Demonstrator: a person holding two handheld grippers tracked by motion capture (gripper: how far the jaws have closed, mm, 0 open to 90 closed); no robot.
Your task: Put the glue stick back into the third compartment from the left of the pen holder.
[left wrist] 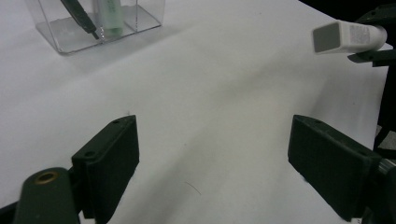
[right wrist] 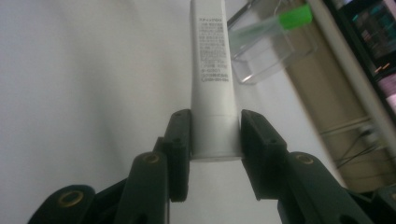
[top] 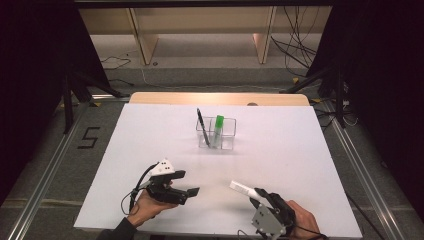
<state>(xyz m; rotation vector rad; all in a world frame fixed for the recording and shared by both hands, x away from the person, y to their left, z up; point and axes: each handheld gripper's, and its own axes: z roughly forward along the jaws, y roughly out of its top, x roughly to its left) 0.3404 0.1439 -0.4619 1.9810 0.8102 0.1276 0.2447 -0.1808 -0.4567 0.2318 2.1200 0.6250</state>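
On the white table (top: 150,130), the clear plastic organiser box (top: 227,131) already holds a black pen (top: 202,126) and a green-capped tube (top: 218,127). The right gripper (top: 256,196) clamps a white squeeze tube (right wrist: 210,79) near the front edge, well apart from the box, so I judge it goes in next; the left gripper (top: 186,182) hovers with jaws spread, empty.

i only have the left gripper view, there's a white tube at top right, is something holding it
Observer: Yes, the right gripper is shut on the white tube, clamping its lower end.
Operator: how many sections does the clear box have
Observer: The high view shows the clear box split into two sections side by side.
Operator: what colour is the cap on the thing in the box
Observer: The green-capped tube stands in the left section beside a black pen.
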